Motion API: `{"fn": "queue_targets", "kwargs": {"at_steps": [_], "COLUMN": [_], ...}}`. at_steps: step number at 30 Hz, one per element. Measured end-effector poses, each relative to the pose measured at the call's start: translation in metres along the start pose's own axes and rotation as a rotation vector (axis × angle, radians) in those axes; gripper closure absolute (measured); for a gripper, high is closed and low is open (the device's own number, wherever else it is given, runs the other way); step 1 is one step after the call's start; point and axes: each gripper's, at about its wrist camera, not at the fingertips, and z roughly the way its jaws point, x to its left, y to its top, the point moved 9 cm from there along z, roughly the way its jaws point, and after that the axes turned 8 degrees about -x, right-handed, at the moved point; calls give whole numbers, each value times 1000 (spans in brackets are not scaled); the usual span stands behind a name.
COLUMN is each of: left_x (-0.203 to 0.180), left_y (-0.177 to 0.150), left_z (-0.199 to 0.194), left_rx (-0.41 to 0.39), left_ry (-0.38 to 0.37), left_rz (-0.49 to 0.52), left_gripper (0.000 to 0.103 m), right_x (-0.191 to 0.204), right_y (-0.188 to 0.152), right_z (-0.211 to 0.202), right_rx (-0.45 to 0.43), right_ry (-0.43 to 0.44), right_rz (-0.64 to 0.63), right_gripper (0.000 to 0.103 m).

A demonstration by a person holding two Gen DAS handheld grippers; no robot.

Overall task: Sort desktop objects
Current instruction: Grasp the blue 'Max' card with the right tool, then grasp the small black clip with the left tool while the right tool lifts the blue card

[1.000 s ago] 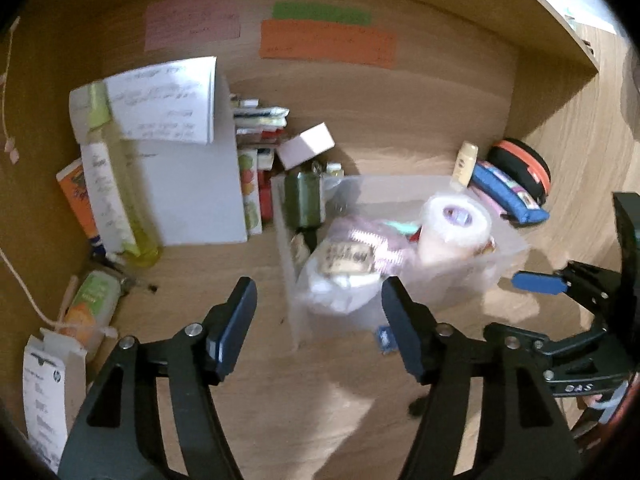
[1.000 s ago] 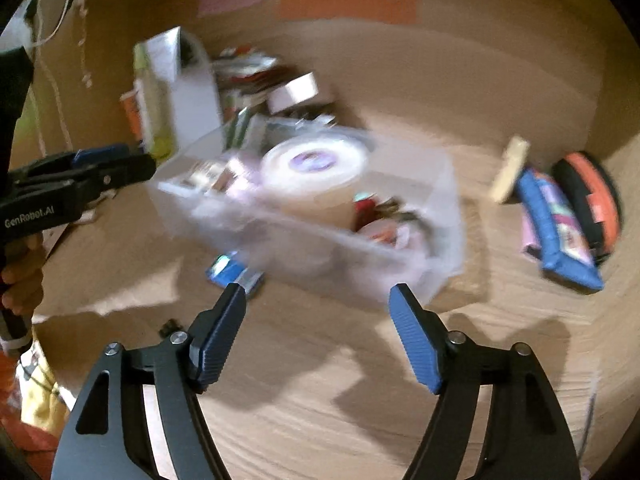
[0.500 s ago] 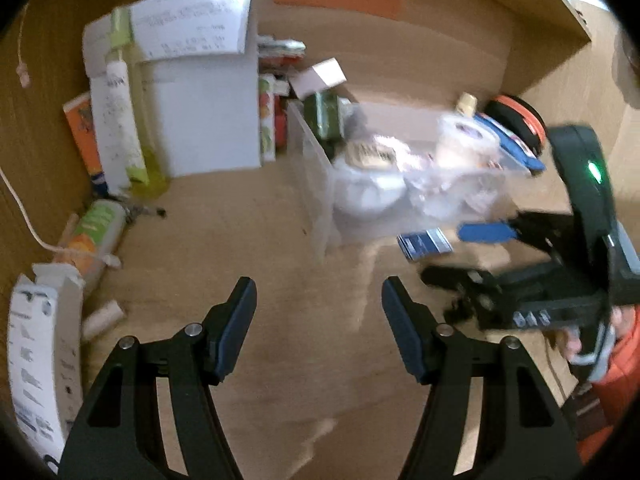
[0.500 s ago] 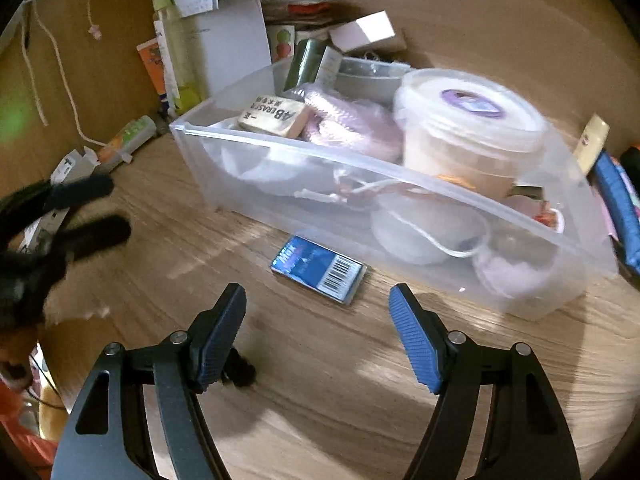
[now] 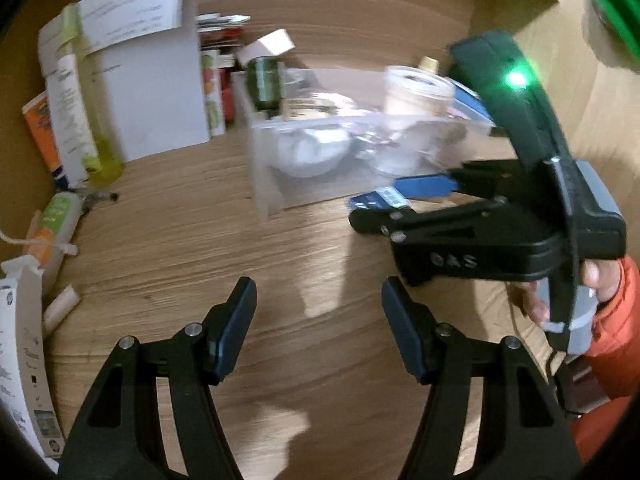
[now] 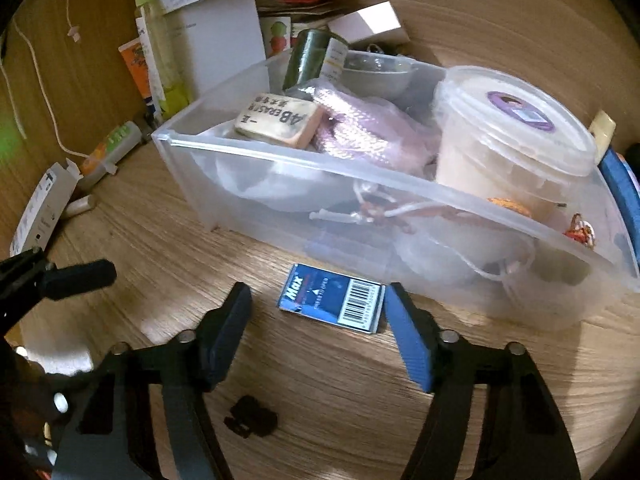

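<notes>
Between closing right hand-held gripper jaws, blue Max box flat on desk, not yet pinched

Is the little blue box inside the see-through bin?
No, the little blue box lies flat on the wooden desk just in front of the see-through bin.

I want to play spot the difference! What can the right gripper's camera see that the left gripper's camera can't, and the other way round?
Only the right wrist view shows the eraser in the bin and a small black clip on the desk. Only the left wrist view shows the person's hand gripping the right gripper's handle. Both show the clear bin, the white tub, the blue box on the desk, and the right gripper closing around that box.
</notes>
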Motion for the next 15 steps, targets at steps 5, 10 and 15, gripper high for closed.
{"fn": "queue_targets", "kwargs": {"at_steps": [5,10,15], "left_x": [-19,-35,-48], "left_y": [-1,0,1], "left_z": [7,18,29], "left_rx": [25,58,84], "left_ry": [-38,-64,-53], "left_rz": [26,38,62], "left_gripper": [39,39,55], "right_x": [-12,-36,-59], "right_y": [-7,-17,-23], "right_z": [-9,-29,-52], "right_rx": [0,-26,-69], "right_ry": [35,39,35], "right_rz": [28,80,106], "right_gripper": [56,56,56]}}
